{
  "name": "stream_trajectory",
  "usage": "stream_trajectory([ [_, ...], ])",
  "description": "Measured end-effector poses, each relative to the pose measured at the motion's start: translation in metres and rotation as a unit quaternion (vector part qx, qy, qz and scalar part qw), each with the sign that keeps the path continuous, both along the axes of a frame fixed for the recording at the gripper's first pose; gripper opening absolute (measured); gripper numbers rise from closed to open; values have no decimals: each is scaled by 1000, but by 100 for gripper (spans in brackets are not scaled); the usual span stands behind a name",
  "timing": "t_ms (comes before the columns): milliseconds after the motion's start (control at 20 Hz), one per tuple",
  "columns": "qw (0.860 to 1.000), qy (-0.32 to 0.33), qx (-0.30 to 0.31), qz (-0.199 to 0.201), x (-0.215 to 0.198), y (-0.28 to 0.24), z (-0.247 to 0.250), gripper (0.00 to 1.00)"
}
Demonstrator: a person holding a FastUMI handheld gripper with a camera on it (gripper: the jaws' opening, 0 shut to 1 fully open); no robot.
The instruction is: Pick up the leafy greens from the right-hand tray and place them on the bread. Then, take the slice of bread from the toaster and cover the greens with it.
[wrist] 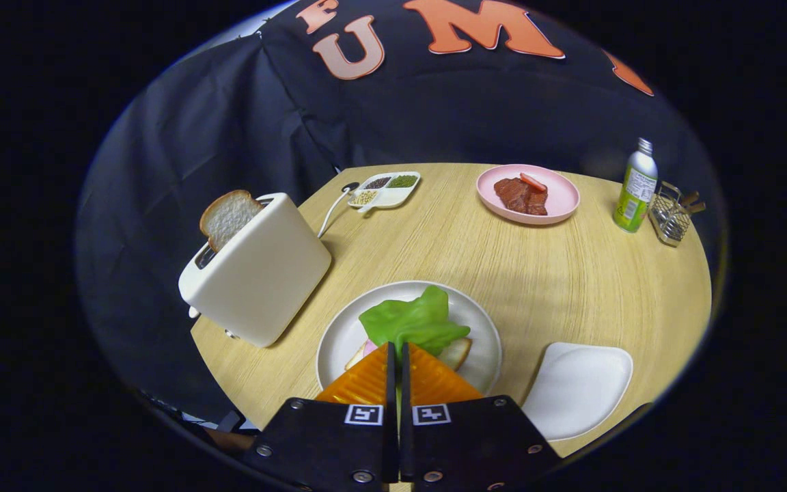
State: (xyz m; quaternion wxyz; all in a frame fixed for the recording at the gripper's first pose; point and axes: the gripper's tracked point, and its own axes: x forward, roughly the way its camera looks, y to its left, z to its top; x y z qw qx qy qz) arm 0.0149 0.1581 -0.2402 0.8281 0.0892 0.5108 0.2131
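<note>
Our gripper is closed on the lettuce, which drapes just ahead over the bread. We should open gently, leaving it flat and centred there.

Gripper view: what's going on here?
A person's handheld gripper has its orange fingers closed on the leafy greens, holding them over the bread on the round white plate. The greens look about in place but are not yet let go. The white tray to the right holds nothing now. The second slice of bread stands in the toaster, untouched. Further back sit a pink plate of meat and a bottle.
</note>
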Motion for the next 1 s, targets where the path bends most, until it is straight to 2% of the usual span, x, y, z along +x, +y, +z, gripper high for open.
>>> stream_trajectory([
  [400,999,27,-33,10,3,5,-33,3],
  [500,999,22,-26,10,6,9,-31,7],
  [600,999,16,-31,19,5,11,-30,13],
  [750,998,4,-59,26,9,6,-34,33],
  [1000,995,-18,-95,22,19,-2,-32,51],
])
